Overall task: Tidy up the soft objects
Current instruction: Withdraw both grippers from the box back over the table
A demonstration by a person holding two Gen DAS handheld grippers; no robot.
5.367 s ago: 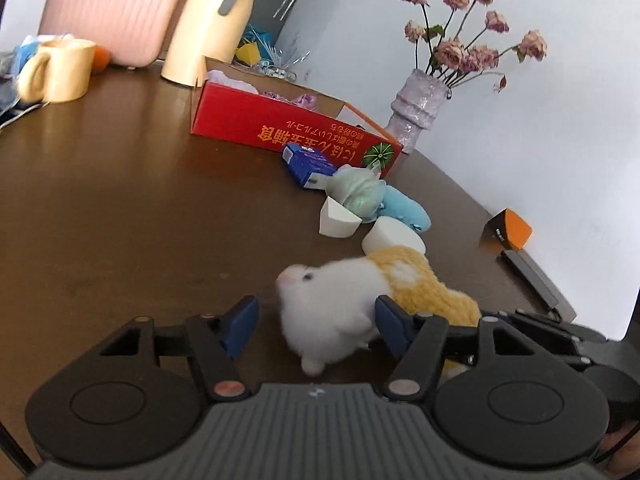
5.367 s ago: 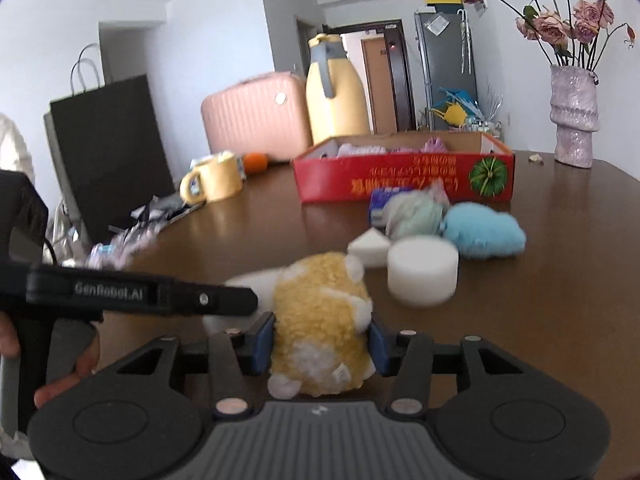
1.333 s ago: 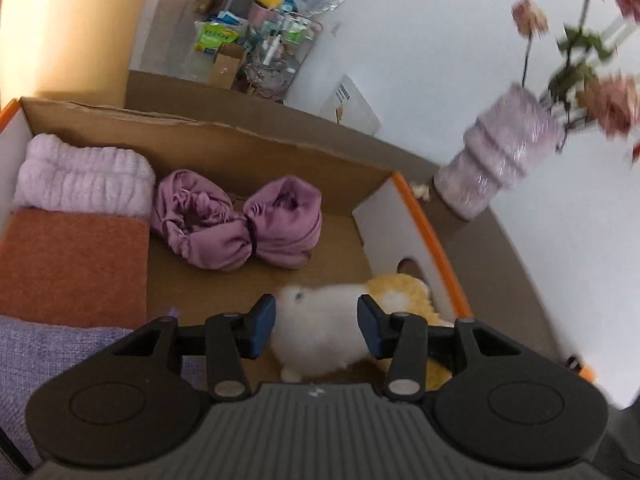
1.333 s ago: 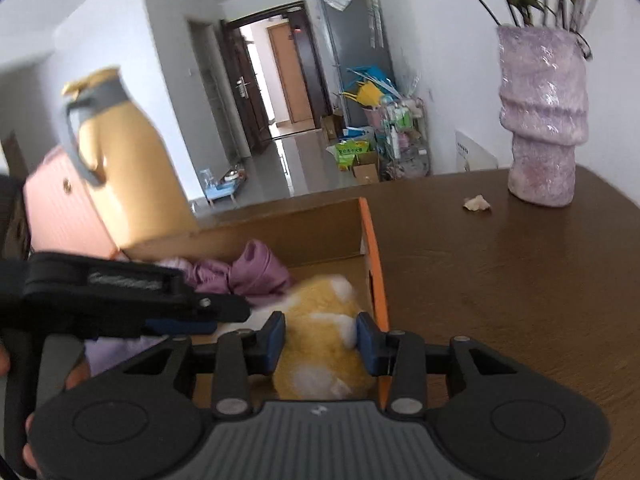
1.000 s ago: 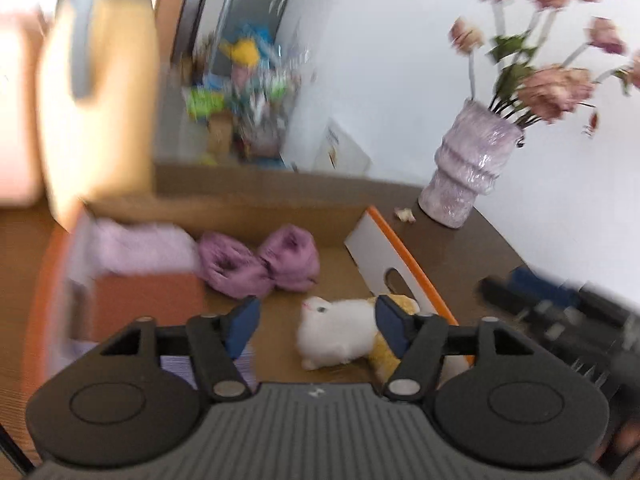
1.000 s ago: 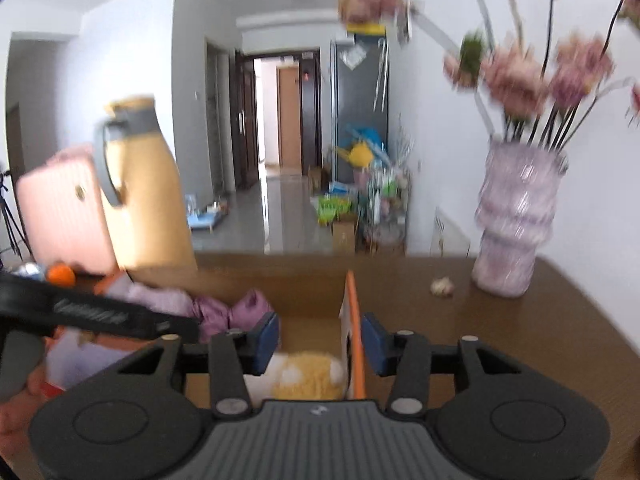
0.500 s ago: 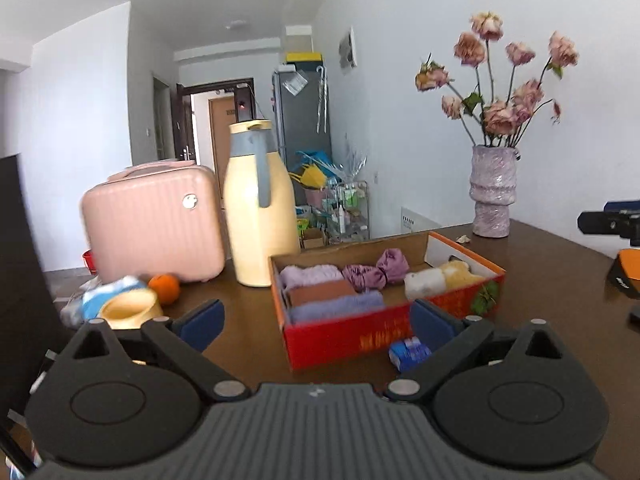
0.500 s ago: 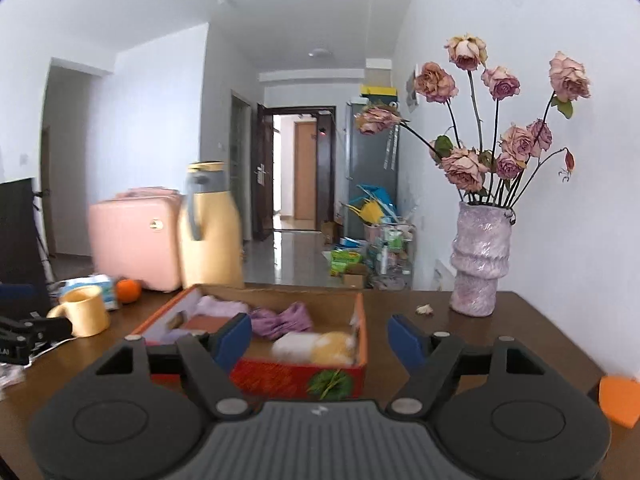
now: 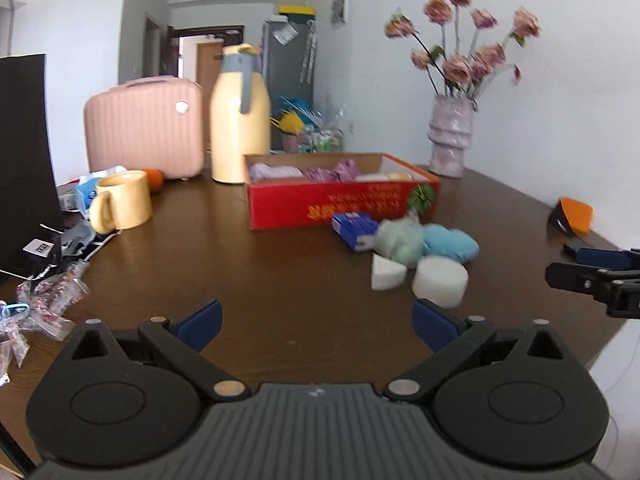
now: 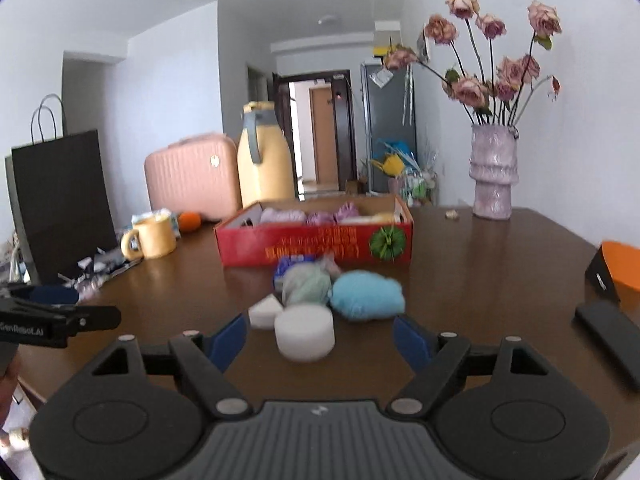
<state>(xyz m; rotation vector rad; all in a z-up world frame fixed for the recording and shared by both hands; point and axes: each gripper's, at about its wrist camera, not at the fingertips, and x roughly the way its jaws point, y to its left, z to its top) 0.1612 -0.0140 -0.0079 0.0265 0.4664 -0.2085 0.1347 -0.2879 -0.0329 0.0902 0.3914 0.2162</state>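
Observation:
A red cardboard box [image 9: 344,206] [image 10: 316,242] stands mid-table with folded cloths, purple scrunchies and the white-and-yellow plush inside. In front of it lie a round white sponge [image 9: 440,282] [image 10: 305,337], a white wedge sponge [image 9: 386,272] [image 10: 265,312], a pale green soft ball [image 9: 401,237] [image 10: 307,283], a blue plush [image 9: 451,241] [image 10: 367,294] and a blue packet [image 9: 354,228]. My left gripper [image 9: 316,322] is open and empty above the table, left of the sponges. My right gripper [image 10: 320,340] is open and empty, with the round sponge just ahead between its fingers.
A yellow mug [image 9: 122,200], pink case [image 9: 144,132], yellow thermos [image 9: 239,114] and wrappers [image 9: 44,300] stand at the left. A vase of dried roses [image 10: 493,172] is at the back right. An orange-black object [image 10: 618,270] and a black bar [image 10: 608,334] lie at the right edge.
Both grippers let go of the plush toy in the box, opened wide and pulled back and down to the near side of the table.

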